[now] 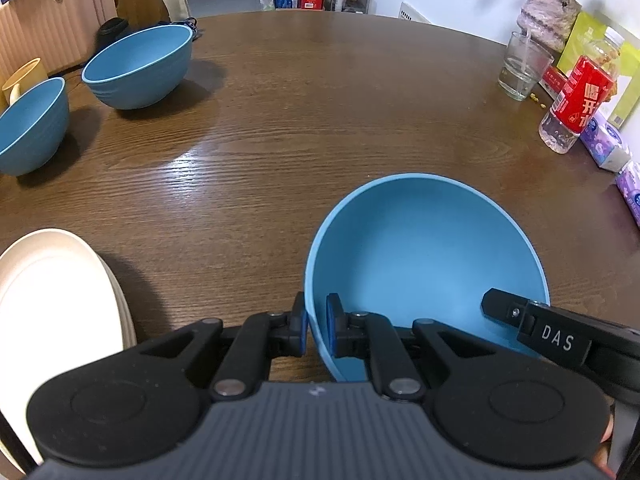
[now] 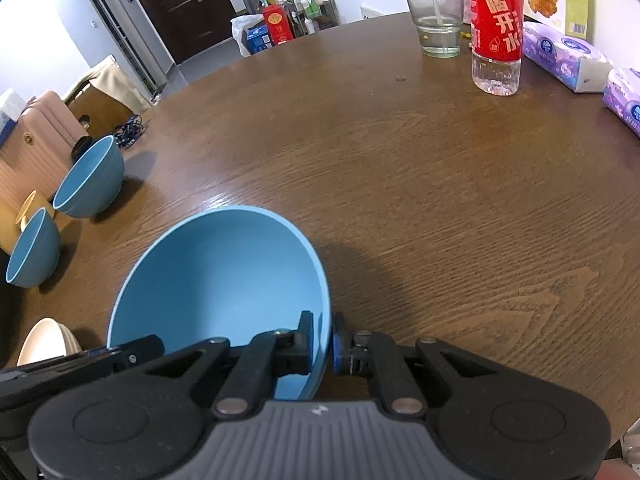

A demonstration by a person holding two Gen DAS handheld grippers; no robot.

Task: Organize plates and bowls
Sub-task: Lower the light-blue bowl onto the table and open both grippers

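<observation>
A large blue bowl (image 1: 424, 256) is held between both grippers above the brown table (image 1: 304, 120). My left gripper (image 1: 317, 326) is shut on its left rim, one finger inside and one outside. My right gripper (image 2: 323, 340) is shut on its right rim; the bowl fills the lower middle of the right wrist view (image 2: 224, 280). The right gripper's finger also shows in the left wrist view (image 1: 516, 312). Two more blue bowls (image 1: 140, 66) (image 1: 30, 126) stand at the far left. A stack of cream plates (image 1: 56, 304) lies at the near left.
A glass (image 1: 522, 66), a red-labelled water bottle (image 1: 580, 96), tissue packs (image 1: 608, 142) and a vase (image 1: 550, 14) stand along the table's right edge. A yellow cup (image 1: 22, 78) sits behind the left bowls. A pink suitcase (image 1: 52, 12) stands beyond the table.
</observation>
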